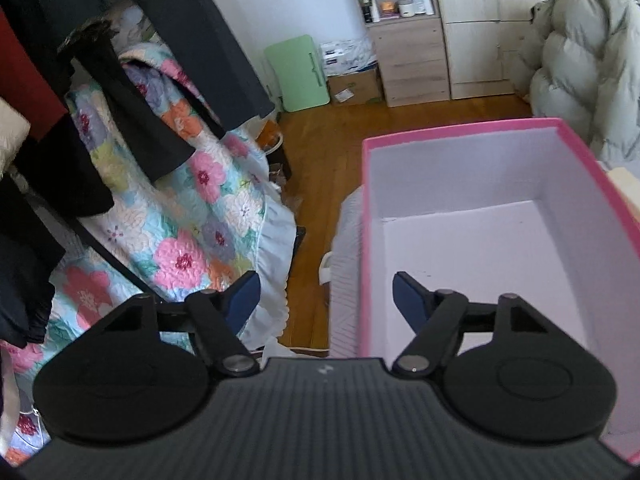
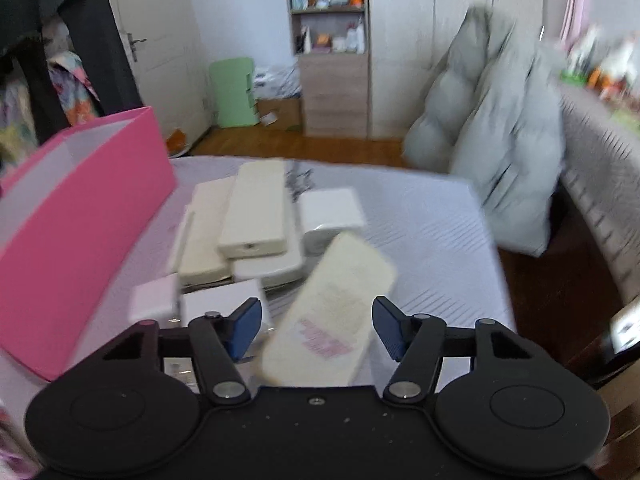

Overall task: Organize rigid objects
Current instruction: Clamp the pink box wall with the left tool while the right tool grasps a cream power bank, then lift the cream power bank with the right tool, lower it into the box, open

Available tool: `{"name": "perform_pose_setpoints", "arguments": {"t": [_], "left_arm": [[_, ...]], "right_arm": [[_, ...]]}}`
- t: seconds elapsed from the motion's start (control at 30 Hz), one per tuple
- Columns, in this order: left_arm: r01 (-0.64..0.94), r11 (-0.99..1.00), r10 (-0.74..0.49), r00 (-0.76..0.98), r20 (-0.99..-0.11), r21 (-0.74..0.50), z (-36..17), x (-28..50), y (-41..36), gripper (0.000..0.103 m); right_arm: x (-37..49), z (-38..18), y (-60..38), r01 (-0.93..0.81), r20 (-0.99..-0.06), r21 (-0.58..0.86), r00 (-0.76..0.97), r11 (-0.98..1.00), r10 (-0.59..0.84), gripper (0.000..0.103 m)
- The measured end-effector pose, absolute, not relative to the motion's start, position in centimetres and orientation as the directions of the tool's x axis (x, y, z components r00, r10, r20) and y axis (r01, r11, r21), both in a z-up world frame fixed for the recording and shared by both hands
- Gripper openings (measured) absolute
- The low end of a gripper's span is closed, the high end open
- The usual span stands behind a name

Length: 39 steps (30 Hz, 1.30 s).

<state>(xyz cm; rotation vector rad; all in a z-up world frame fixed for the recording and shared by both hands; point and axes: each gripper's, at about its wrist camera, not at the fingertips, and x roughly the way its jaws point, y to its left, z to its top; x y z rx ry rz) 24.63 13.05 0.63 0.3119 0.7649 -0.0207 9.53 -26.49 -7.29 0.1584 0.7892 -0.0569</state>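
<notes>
Your left wrist camera looks forward and steeply down along its own fingers, close over the near left corner of the pink box, with the wooden floor and shelf unit beyond. Your right wrist camera tilts down likewise from further right, close above the pile of cream cases on the bed. Both views share the box, shelf unit and grey puffer jacket.

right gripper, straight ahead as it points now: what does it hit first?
Most likely the cream rectangular box with pink print, lying tilted between the right gripper fingers, pads not visibly touching it. Beyond it sits the pile of white and cream boxes. Depth is blurry.
</notes>
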Motion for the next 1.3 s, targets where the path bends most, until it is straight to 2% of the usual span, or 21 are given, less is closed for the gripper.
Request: {"name": "perform_pose_setpoints", "arguments": {"t": [0.07, 0.17, 0.27, 0.47, 0.57, 0.67, 0.73, 0.77, 0.8, 0.83, 0.9, 1.17, 1.3], "left_arm": [[0.133, 0.963, 0.076, 0.697, -0.713, 0.234, 0.1, 25.0, 13.9, 0.058], [0.14, 0.974, 0.043, 0.658, -0.752, 0.178, -0.8, 25.5, 14.6, 0.048], [0.163, 0.977, 0.002, 0.633, -0.774, 0.136, -1.6, 26.0, 14.5, 0.026], [0.19, 0.965, 0.019, 0.64, -0.768, 0.182, -2.6, 25.6, 12.6, 0.014], [0.178, 0.968, 0.021, 0.644, -0.764, 0.176, -3.1, 25.6, 12.4, 0.013], [0.135, 0.984, 0.004, 0.64, -0.769, 0.117, -2.7, 25.9, 13.3, 0.015], [0.147, 0.982, -0.006, 0.647, -0.762, 0.117, -2.7, 25.8, 13.3, 0.012], [0.157, 0.98, -0.008, 0.652, -0.758, 0.125, -2.8, 25.7, 13.1, 0.009], [0.164, 0.978, -0.011, 0.658, -0.753, 0.13, -2.7, 25.5, 13.0, 0.007], [0.167, 0.977, -0.012, 0.664, -0.747, 0.132, -2.7, 25.4, 12.9, 0.007], [0.167, 0.978, -0.021, 0.673, -0.739, 0.124, -2.7, 25.2, 13.0, 0.007], [0.168, 0.973, -0.006, 0.704, -0.71, 0.159, -2.7, 24.5, 12.5, 0.007], [0.156, 0.977, -0.006, 0.705, -0.709, 0.147, -2.6, 24.5, 12.6, 0.007]], "right_arm": [[9.9, -7.7, -26.7, 0.127, -0.731, 0.138, 0.682, 0.982, 0.014, 0.066], [10.4, -8.1, -27.2, 0.167, -0.736, 0.151, 0.677, 0.974, -0.002, 0.067], [11.1, -8.7, -28.4, 0.237, -0.738, 0.23, 0.675, 0.944, 0.011, 0.068], [13.0, -9.7, -29.5, 0.274, -0.765, 0.276, 0.643, 0.921, 0.038, 0.071], [13.7, -10.0, -29.4, 0.259, -0.766, 0.25, 0.642, 0.933, 0.027, 0.072], [13.8, -9.9, -29.7, 0.275, -0.761, 0.274, 0.648, 0.922, 0.034, 0.075], [13.9, -9.8, -29.7, 0.273, -0.761, 0.274, 0.648, 0.922, 0.034, 0.076], [13.9, -9.9, -29.6, 0.268, -0.762, 0.264, 0.647, 0.927, 0.03, 0.075], [13.9, -9.8, -29.4, 0.257, -0.76, 0.244, 0.649, 0.935, 0.02, 0.068], [13.6, -9.7, -29.4, 0.247, -0.751, 0.233, 0.66, 0.941, 0.012, 0.066], [12.6, -8.9, -29.4, 0.212, -0.684, 0.281, 0.729, 0.936, 0.04, 0.062], [12.2, -7.0, -27.9, 0.114, -0.628, 0.299, 0.771, 0.947, 0.106, 0.061], [13.0, -7.1, -26.4, 0.014, -0.647, 0.28, 0.742, 0.96, 0.178, 0.061]]}}
